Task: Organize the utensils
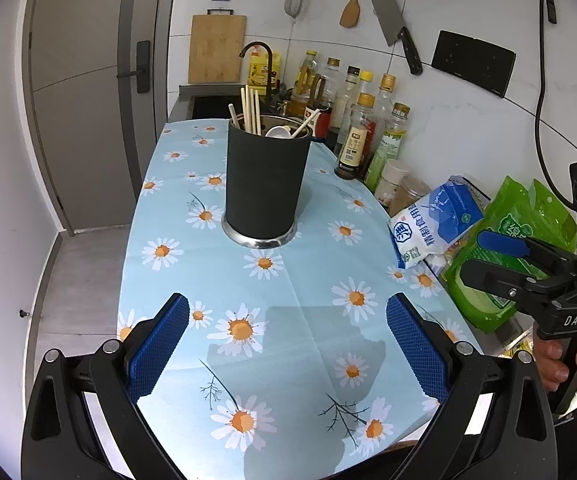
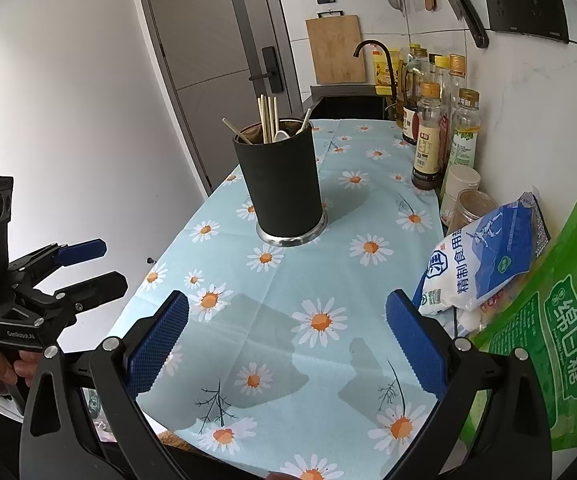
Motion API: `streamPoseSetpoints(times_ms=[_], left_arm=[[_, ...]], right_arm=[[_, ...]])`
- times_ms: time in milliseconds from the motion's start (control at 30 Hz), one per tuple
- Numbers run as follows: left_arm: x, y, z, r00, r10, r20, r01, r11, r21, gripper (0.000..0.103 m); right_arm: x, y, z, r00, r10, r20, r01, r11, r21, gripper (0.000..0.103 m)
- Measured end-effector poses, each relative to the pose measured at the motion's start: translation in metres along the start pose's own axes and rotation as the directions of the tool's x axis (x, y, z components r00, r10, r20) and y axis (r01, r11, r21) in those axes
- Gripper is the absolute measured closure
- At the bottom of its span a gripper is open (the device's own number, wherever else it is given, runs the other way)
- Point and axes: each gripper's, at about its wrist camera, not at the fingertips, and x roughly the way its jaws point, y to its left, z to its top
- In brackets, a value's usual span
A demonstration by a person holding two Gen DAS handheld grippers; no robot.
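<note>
A black utensil holder (image 1: 266, 182) with a steel base stands upright on the daisy tablecloth (image 1: 288, 300); it also shows in the right wrist view (image 2: 284, 188). Several wooden chopsticks (image 1: 250, 110) and a white spoon (image 1: 278, 131) stick out of it. My left gripper (image 1: 288, 344) is open and empty, low over the cloth, well short of the holder. My right gripper (image 2: 286, 344) is open and empty too, also near the front edge. Each gripper shows at the side of the other's view: the right one (image 1: 488, 256), the left one (image 2: 100, 264).
Oil and sauce bottles (image 1: 364, 136) line the wall at the right. A salt bag (image 1: 436, 220) and a green sugar bag (image 2: 548, 344) lie at the right edge. A sink with a black tap (image 1: 256, 52) is behind. A cleaver (image 1: 396, 28) hangs on the wall.
</note>
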Motion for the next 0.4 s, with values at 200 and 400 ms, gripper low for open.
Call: streamPoseSetpoints(times_ms=[200,400], left_arm=[[0.0007,-0.0060,-0.0002,1.000,0.002,-0.006,-0.002,1.000,0.016,0.007],[0.0013,-0.0081,-0.0034,1.000,-0.001,-0.015,0.001,1.000,0.024,0.007]], right_arm=[[0.0003,0.0001,0.0000,1.000,-0.003,0.000,0.003,1.000,0.002,0.005],[0.0020,0.0004,0.0006,1.000,0.002,-0.001,-0.002,1.000,0.003,0.005]])
